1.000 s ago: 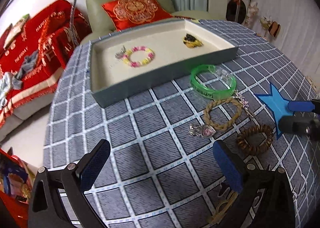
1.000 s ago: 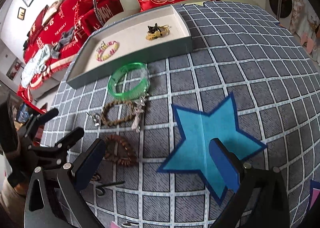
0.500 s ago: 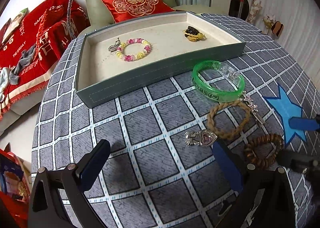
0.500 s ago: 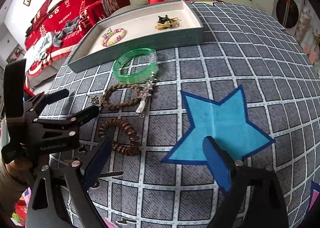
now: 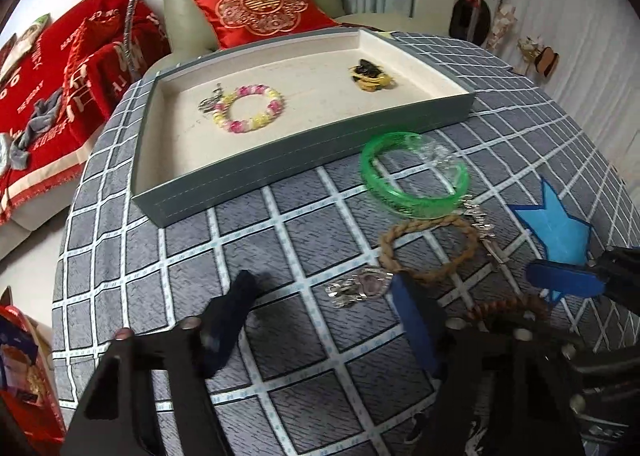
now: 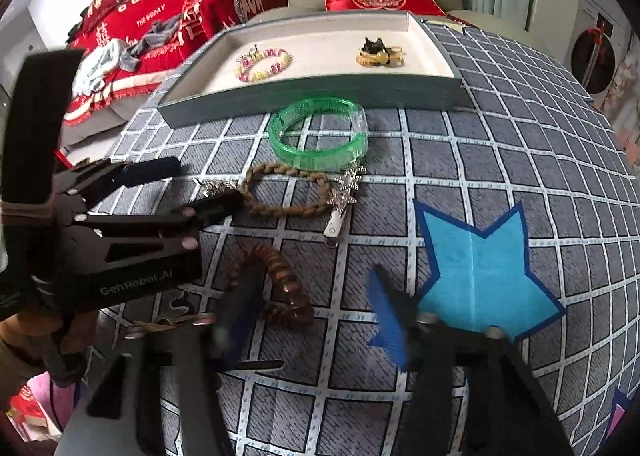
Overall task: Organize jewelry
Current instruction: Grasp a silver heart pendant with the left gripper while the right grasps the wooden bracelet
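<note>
A grey tray at the back of the checked table holds a pink and yellow bead bracelet and a black and yellow piece. In front of it lie a green bangle, a braided rope bracelet, a silver brooch and a snowflake clip. My left gripper hovers just short of the brooch, its jaws closing with nothing between them. My right gripper is closing around the brown wooden bead bracelet. Its left finger is blurred over the bracelet's near edge, and the pads do not press on it.
A blue paper star lies flat to the right of the jewelry. A dark hairpin and a small gold piece lie near the front edge. An armchair with a red cushion and a red blanket stand beyond the table.
Both grippers' jaws have narrowed. My right gripper has slid left from over the blue star to the brown bead bracelet. My left gripper has stayed near the brooch.
</note>
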Demonstrator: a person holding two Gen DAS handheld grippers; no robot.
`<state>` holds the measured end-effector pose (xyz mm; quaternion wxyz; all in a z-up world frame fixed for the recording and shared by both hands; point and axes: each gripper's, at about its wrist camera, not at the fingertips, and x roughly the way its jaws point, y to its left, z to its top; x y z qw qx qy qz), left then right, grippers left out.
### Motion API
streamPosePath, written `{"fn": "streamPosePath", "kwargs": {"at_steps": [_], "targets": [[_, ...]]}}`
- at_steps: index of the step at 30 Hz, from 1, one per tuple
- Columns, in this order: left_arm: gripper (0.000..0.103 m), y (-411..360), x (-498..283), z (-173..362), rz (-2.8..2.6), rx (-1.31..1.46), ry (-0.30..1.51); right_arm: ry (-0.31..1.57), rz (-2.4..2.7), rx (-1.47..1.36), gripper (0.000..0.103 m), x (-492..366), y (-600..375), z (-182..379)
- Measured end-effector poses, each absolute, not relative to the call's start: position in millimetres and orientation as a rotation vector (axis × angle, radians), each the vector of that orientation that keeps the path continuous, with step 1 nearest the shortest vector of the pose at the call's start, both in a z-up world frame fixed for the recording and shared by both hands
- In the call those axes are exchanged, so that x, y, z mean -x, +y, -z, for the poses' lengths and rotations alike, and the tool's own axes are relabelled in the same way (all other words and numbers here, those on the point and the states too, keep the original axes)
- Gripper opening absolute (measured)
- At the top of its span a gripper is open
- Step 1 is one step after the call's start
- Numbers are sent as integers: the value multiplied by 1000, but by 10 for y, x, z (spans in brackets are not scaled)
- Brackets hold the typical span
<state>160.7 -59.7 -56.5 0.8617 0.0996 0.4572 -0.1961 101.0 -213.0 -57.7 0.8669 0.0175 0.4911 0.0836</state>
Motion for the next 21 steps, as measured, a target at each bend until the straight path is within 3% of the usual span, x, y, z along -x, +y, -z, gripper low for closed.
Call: {"fn": "streamPosePath", "kwargs": {"at_steps": [1, 3, 7, 9, 21], "targets": [[66, -617, -1591, 555, 422, -216, 953, 1028, -167, -24, 41, -1006, -2118, 579], [42, -643, -1575, 543, 440, -224, 948, 1028, -178, -35, 25, -999, -2120, 579], [39, -649, -1545, 541, 447, -234, 940, 1026, -164, -35, 15, -976, -2137, 584], [32, -629, -1536, 538, 448, -229, 941, 1027, -161, -56, 14, -968, -2163, 585], [32, -393, -1478, 413, 438, -141, 936, 1016, -162, -173, 12, -916, -2383, 483]]}}
